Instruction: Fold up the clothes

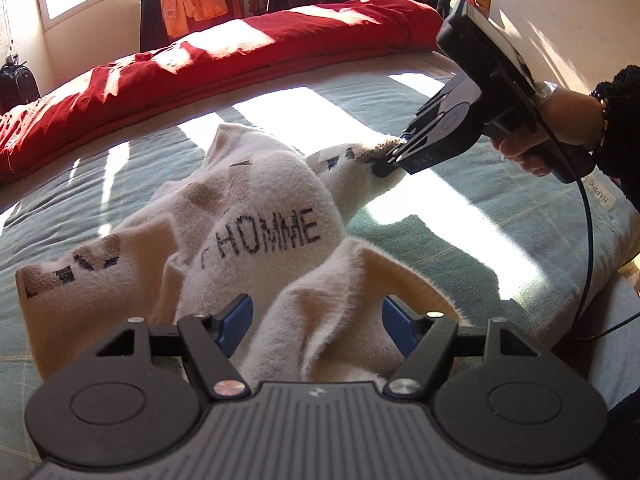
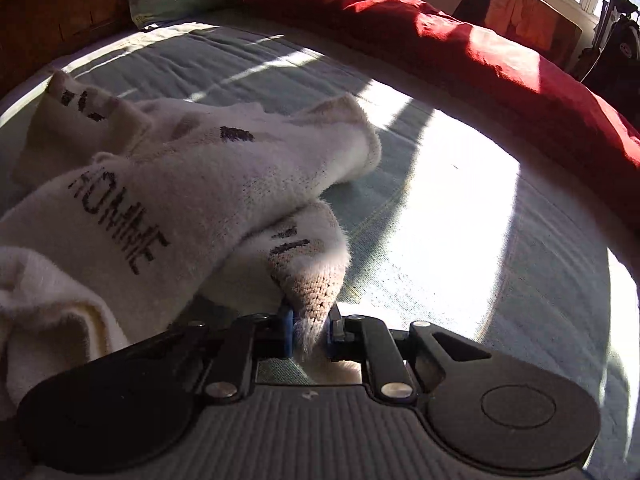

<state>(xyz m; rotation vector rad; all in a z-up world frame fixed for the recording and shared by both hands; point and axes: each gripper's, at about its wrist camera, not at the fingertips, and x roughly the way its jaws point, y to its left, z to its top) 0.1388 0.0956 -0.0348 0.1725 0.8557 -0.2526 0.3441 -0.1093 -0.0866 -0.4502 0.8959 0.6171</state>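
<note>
Right gripper point(image 2: 310, 330): the two blue pads point(image 2: 285, 330) are clamped together on the tan, coarse-knit tip of a white sock point(image 2: 308, 292). The knit tip narrows to a point between the pads, with loose fibres hanging below the pinch. In the left wrist view the same gripper point(image 1: 390, 160) shows as a black pistol-shaped tool held by a hand point(image 1: 536, 136) in a dark sleeve, with a black cable point(image 1: 586, 240) hanging from the handle; the sock end is pulled out taut toward it.

Left gripper point(image 1: 318, 326): the jaws stand wide apart. A fold of white, fuzzy fabric lies in the gap between the blue pads point(image 1: 236, 322); neither pad presses on it. The fingers are black linkages pivoting on bright metal pins above a ribbed grey body.

Socks point(image 1: 256, 216): thick white terry or brushed knit, rumpled in a heap on the bed, with dark block lettering reading "HOMME", tan patches and dark dashes. One end lies toward the left gripper, another is drawn out to the right gripper.

Bed surface point(image 1: 420, 96): pale teal quilted cover with fine stitched lines, crossed by bright sun patches and hard shadows. A red duvet point(image 1: 248, 52), creased and bulky, lies bunched along the far edge of the bed. Beyond it, orange garments point(image 1: 192, 8) hang under a window.
</note>
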